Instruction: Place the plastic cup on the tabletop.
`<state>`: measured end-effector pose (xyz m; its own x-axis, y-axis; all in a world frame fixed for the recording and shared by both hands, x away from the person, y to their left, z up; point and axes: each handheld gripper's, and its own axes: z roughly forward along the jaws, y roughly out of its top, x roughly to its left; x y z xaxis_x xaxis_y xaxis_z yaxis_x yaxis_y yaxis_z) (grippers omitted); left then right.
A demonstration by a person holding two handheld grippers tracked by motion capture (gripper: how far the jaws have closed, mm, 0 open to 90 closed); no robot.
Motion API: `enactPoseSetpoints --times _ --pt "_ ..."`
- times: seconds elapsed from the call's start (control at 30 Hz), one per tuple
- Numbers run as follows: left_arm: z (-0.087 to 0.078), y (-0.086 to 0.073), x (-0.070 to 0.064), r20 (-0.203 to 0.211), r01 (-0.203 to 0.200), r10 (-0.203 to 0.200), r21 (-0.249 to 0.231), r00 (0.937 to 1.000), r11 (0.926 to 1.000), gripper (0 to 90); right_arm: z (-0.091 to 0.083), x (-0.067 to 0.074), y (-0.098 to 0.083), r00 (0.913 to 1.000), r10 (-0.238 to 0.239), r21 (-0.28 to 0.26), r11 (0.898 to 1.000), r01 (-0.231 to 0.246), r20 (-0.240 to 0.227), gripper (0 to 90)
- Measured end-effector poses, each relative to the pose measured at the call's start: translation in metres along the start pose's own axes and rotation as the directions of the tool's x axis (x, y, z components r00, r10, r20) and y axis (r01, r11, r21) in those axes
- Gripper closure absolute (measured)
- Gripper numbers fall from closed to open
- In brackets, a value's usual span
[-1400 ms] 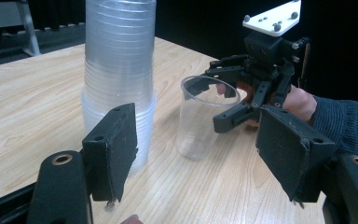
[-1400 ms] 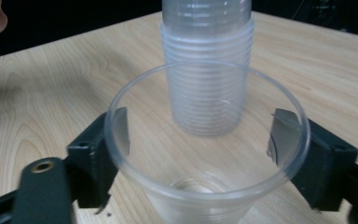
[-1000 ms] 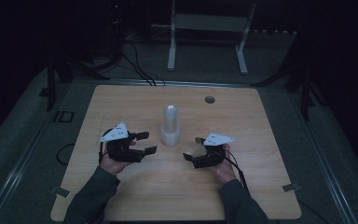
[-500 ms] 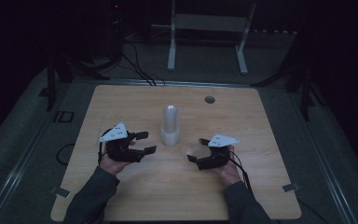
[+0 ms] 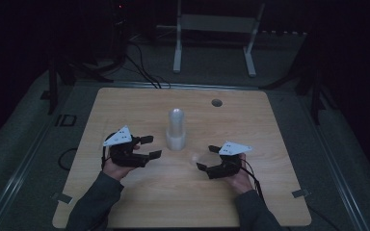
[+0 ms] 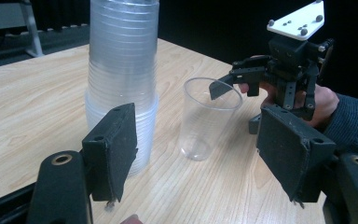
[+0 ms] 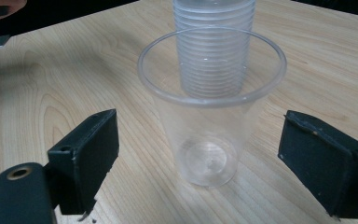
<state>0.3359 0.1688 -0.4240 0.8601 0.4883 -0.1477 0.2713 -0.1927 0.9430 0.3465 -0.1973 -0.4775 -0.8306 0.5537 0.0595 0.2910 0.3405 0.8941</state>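
A: From the high view, where did things stand?

B: The stack of cups (image 5: pixel 176 129) stood upright near the middle of the surface (image 5: pixel 125 101). The left gripper (image 5: pixel 147 147) sat just left of it, the right gripper (image 5: pixel 207 158) lower and to the right. A single clear cup (image 5: pixel 196 157) was a faint shape just off the right gripper's tips.

A: And the left gripper view?

B: Its jaws stood wide apart with nothing between them. The stack (image 6: pixel 123 70) rose just beyond the left jaw, and the single cup (image 6: pixel 207 119) stood upright beside it, apart from it. The right gripper (image 6: pixel 235 105) hung just past that cup, one finger (image 6: pixel 223 85) at the rim.

A: The right gripper view?

B: The jaws were spread on either side of the single cup (image 7: pixel 212 116), neither pad touching its wall. The stack (image 7: pixel 213 46) showed behind it.

A: So which step?

B: Judging by that, the cup had been separated and set down, jaws freed. The next move likely called for the left gripper to steady the stack while the right took another cup, pinching lightly so the thin wall would not buckle.
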Motion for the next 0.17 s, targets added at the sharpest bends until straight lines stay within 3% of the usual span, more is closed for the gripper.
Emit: enactPoseSetpoints --times 0.17 --pt "0.0 -0.0002 0.0007 -0.002 0.0 0.0 0.001 1.0 1.0 29.2 -0.0011 -0.0009 -0.0004 1.0 0.006 -0.005 1.0 -0.006 0.0 12.1"
